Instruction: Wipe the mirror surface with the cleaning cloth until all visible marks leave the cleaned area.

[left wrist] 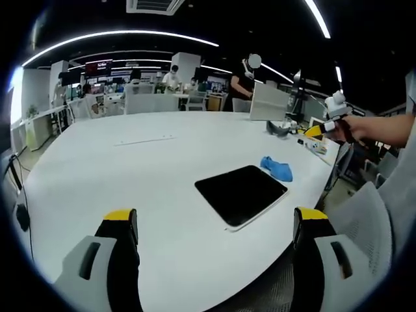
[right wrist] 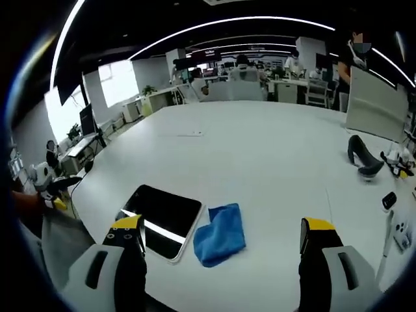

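Open office: desks (right wrist: 286,88), bright windows (right wrist: 120,81), curved ceiling light strips (left wrist: 123,36).

Open-plan office: desk rows (right wrist: 260,88).

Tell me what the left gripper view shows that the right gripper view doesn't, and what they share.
Left gripper view alone: the right claw held up in a person's hand at the far right, past the table's edge.

Right gripper view alone: a bright strip of light reflected across the mirror, and a black high-heeled shoe standing on the table at right.

Both: the white table, the dark mirror lying flat on it, the blue cleaning cloth beside the mirror, each view's own open claw, and the office behind.
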The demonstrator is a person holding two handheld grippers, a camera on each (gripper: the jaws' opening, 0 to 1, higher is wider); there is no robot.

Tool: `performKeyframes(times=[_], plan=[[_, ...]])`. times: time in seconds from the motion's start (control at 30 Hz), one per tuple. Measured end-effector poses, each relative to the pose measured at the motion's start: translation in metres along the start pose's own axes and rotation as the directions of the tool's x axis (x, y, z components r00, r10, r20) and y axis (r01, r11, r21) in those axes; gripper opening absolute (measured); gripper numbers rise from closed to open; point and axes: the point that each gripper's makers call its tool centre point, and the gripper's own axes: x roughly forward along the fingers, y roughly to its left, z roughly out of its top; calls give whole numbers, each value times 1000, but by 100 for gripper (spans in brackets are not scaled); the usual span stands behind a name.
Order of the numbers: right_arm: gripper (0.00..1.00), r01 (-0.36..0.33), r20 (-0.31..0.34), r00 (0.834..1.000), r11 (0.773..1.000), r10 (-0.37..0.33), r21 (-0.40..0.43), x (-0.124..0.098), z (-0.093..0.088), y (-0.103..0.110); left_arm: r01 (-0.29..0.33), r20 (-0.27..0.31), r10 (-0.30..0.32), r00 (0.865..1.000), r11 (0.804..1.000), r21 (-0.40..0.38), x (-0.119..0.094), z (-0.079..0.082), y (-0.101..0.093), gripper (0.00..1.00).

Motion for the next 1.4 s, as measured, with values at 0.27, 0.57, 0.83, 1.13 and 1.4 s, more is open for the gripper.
performKeyframes(times=[0.27, 0.57, 0.83, 1.13, 1.4], plan=[[91, 21, -53, 998, 1000, -22, -22, 27, -1, -4, 1, -2, -1, 1000, 1000, 3, 0, -1, -1, 98], [65, 21, -119, 993, 1000, -22, -10, 79, -54, -11, -13, 12, 13, 1000, 1000, 0, 1, 1, 3, 99], [43, 8, -148, 989, 999, -16, -52, 98, -64, 0, -4, 0, 4, 1000, 1000, 0, 2, 0, 2, 98], [23, 87, -202, 975, 996, -87, -9, 117, -81, -7, 5, -7, -5, 1000, 1000, -3, 3, -2, 1, 97], [16, 125, -230, 961, 985, -150, -122, 120, -87, -8, 4, -4, -4, 1000, 1000, -4, 3, -2, 1, 97]])
